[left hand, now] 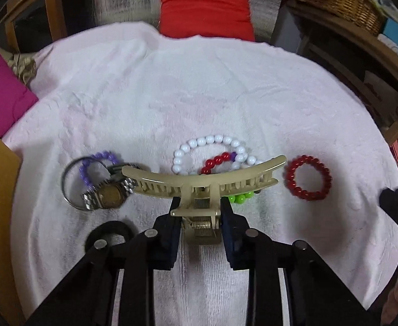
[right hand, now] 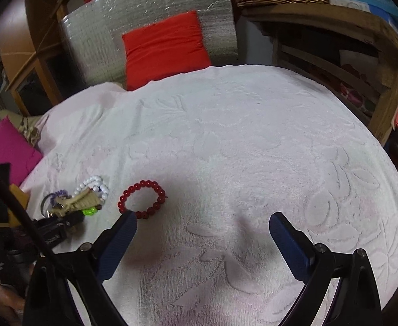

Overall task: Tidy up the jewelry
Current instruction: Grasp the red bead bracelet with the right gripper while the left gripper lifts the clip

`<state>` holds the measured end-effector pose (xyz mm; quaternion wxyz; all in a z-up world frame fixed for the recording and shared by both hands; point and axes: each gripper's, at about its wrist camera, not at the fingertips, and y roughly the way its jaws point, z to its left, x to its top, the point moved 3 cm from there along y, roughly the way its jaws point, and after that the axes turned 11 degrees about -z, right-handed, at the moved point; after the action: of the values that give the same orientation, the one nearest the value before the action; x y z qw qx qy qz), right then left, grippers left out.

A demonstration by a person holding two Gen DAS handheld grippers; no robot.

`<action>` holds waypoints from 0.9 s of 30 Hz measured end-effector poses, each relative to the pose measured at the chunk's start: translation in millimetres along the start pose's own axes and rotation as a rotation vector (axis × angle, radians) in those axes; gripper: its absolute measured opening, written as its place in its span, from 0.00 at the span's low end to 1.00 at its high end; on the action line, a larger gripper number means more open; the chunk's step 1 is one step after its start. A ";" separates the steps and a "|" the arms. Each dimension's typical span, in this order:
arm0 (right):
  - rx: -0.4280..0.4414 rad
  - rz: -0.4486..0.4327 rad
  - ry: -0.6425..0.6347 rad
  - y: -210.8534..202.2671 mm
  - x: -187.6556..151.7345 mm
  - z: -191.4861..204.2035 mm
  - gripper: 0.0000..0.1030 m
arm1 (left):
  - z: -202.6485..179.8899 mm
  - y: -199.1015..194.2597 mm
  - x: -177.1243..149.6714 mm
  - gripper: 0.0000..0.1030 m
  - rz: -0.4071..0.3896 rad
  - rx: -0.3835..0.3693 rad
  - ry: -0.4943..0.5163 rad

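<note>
A beige hair claw clip [left hand: 203, 183] lies across a heap of jewelry on the white towel [left hand: 199, 87]. My left gripper [left hand: 200, 214] is shut on the clip's hinged handle, a pad on each side. Behind the clip lie a white bead bracelet [left hand: 212, 142] and a short red bead strand [left hand: 216, 160]; green beads [left hand: 241, 198] peek from under it. A purple bead bracelet [left hand: 97, 163], a metal watch [left hand: 109, 195] and a metal ring sit to the left. A dark red bead bracelet [left hand: 307, 176] lies apart on the right. My right gripper [right hand: 203, 224] is open, its left fingertip [right hand: 127, 224] beside that bracelet [right hand: 141, 199].
A black hair tie [left hand: 109, 237] lies near my left fingers. A red cushion [left hand: 205, 8] rests at the towel's far edge, a pink cushion [left hand: 0, 95] on the left. Wooden shelves with a wicker basket [left hand: 337, 0] stand to the right.
</note>
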<state>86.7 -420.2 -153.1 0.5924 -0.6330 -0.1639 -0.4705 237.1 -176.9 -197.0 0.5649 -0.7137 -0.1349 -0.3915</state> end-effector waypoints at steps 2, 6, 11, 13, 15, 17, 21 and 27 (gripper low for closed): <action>0.033 0.008 -0.014 5.2 0.3 5.9 0.89 | 1.5 -14.2 3.1 0.28 -0.037 0.001 0.016; 0.111 0.080 -0.012 27.6 -2.8 18.1 0.62 | 9.5 -39.1 9.6 0.28 -0.110 0.019 0.044; 0.093 0.100 -0.012 52.6 0.9 28.5 0.49 | 38.7 -61.8 13.2 0.28 -0.162 0.078 0.043; 0.084 0.104 -0.020 61.4 4.0 32.5 0.48 | 52.9 -66.3 12.3 0.28 -0.163 0.096 0.023; 0.076 0.142 -0.030 74.7 3.4 36.3 0.41 | 66.1 -68.1 13.4 0.28 -0.160 0.117 0.006; 0.036 0.178 -0.054 89.9 -0.3 40.0 0.32 | 76.1 -70.8 12.9 0.28 -0.169 0.143 0.003; -0.031 0.143 -0.172 91.1 -2.6 57.0 0.16 | 93.1 -79.8 11.7 0.28 -0.191 0.184 -0.015; -0.049 0.074 -0.173 77.2 1.8 64.8 0.10 | 128.9 -113.8 15.5 0.28 -0.264 0.268 -0.088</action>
<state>172.7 -381.0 -188.3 0.5775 -0.6912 -0.1795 -0.3956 227.4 -26.3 -113.3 0.5921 -0.6247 -0.3028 -0.4091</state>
